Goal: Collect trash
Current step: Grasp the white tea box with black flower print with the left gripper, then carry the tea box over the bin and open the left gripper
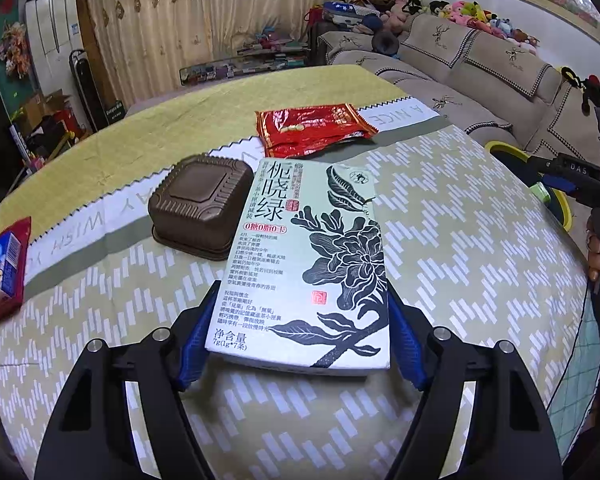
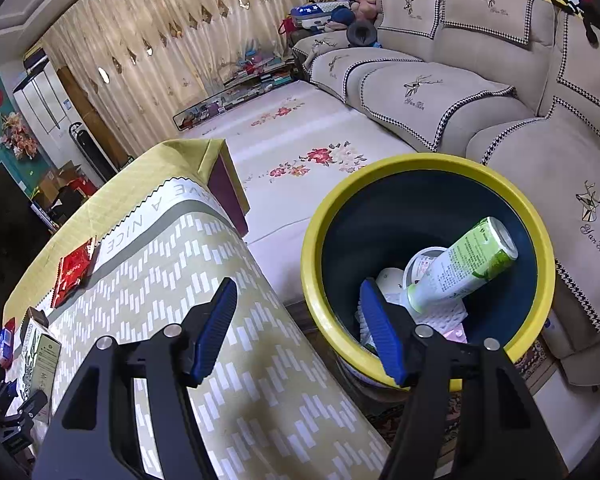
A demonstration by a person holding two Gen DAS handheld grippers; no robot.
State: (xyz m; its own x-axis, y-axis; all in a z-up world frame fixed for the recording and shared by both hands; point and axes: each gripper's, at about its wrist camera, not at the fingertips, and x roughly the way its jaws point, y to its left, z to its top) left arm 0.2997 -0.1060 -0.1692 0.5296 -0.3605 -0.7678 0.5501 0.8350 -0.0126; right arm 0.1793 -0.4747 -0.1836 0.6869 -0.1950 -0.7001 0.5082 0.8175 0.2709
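So the step in hand looks like grabbing the pale green flat cardboard tea box with the black flower print [image 1: 304, 264], which lies on the patterned tablecloth of the table [image 1: 480, 240]. The left gripper [image 1: 300, 340] has its 2 blue pads right up against the box's long sides at the near end, so I'd call that clamped on it, box not lifted yet. Next move, I reckon: lift it clear and carry it to the yellow-rimmed dark round bin [image 2: 312, 264] beside the table, without knocking the brown ribbed plastic tray [image 1: 200, 204] sitting right next to the box. The right gripper [image 2: 300, 328] hangs over the table edge and bin, jaws apart and empty. Bin bottom is mostly hidden under a green-white can [image 2: 460, 268], and the left edge cuts off a red and blue packet [image 1: 4, 272]
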